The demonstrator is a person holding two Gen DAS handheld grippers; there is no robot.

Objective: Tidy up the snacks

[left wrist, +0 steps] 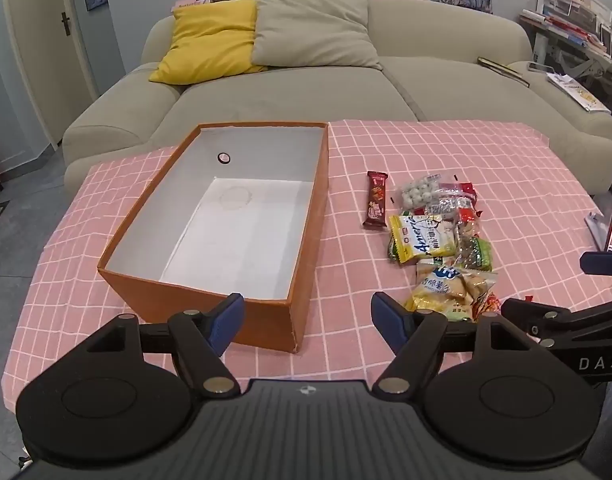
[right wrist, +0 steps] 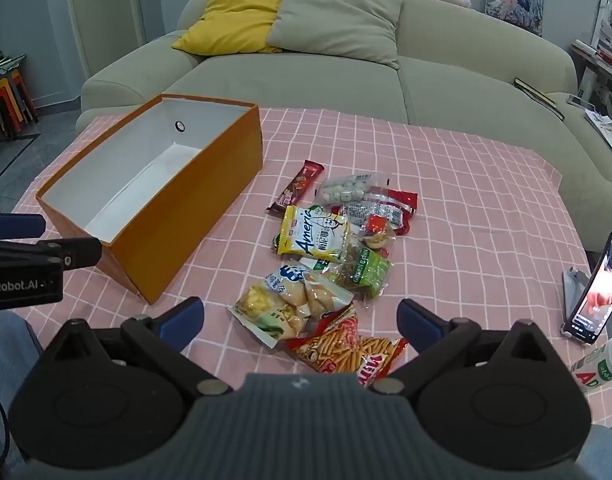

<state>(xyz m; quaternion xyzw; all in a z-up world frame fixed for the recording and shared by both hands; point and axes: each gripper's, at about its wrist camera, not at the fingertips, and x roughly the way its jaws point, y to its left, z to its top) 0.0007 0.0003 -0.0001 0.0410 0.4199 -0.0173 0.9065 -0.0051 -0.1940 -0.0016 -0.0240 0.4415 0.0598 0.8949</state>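
Nothing is packed yet: the orange box (left wrist: 210, 216) sits empty, the snack pile (right wrist: 329, 264) just to its right on the desk. Both the left gripper (left wrist: 306, 320) and right gripper (right wrist: 300, 320) hover with jaws released, the right one over the pile's near edge. Next, it likely must drop and close on one packet.

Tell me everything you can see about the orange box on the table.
The orange box is a rectangular, lidless container that looks like cardboard, orange outside and white inside. It is empty, with a small round hole in its far end wall and a faint ring mark on its floor. It sits upright on the pink checked tablecloth, left of the snack pile and apart from it. Nothing touches it but the cloth; the left hand-held gripper hovers open near its closest corner.
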